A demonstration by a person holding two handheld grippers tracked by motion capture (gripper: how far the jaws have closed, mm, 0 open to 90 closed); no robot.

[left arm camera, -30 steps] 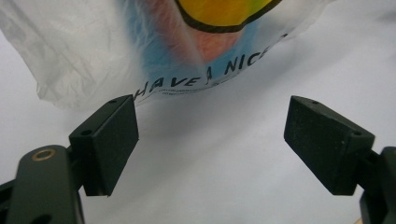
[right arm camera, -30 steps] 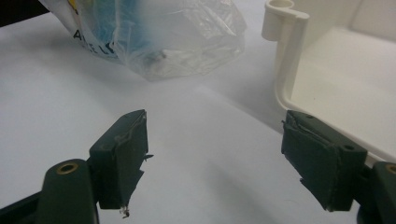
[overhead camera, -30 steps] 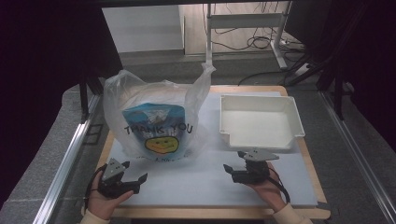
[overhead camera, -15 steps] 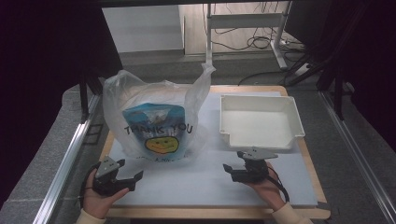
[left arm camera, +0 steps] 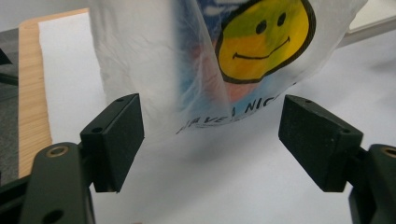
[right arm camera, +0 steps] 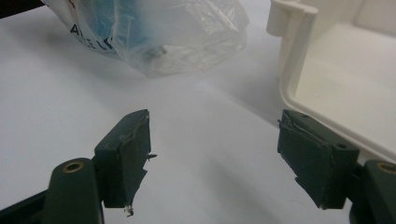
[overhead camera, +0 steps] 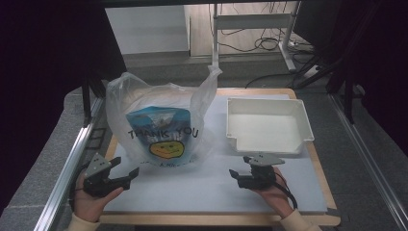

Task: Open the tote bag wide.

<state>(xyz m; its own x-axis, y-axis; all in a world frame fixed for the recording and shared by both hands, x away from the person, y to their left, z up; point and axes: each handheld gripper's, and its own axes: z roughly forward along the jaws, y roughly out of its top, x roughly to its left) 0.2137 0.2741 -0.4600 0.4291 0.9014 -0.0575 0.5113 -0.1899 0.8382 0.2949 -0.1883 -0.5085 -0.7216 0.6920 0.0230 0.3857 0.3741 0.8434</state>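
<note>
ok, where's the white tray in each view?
High view: white tray at right rear of the table, right of the smiley plastic bag.
Left gripper view: not in it.
Right gripper view: upper right, beyond the right jaw.
Shared landmark: the bag.

Both hands low at the near edge, forearms coming in from the bottom. Left gripper (overhead camera: pixel 126 169) angled up-right w/ jaws spread wide, nothing in them. Right gripper (overhead camera: pixel 240 174) points left-ish, jaws also wide apart, empty.
</note>
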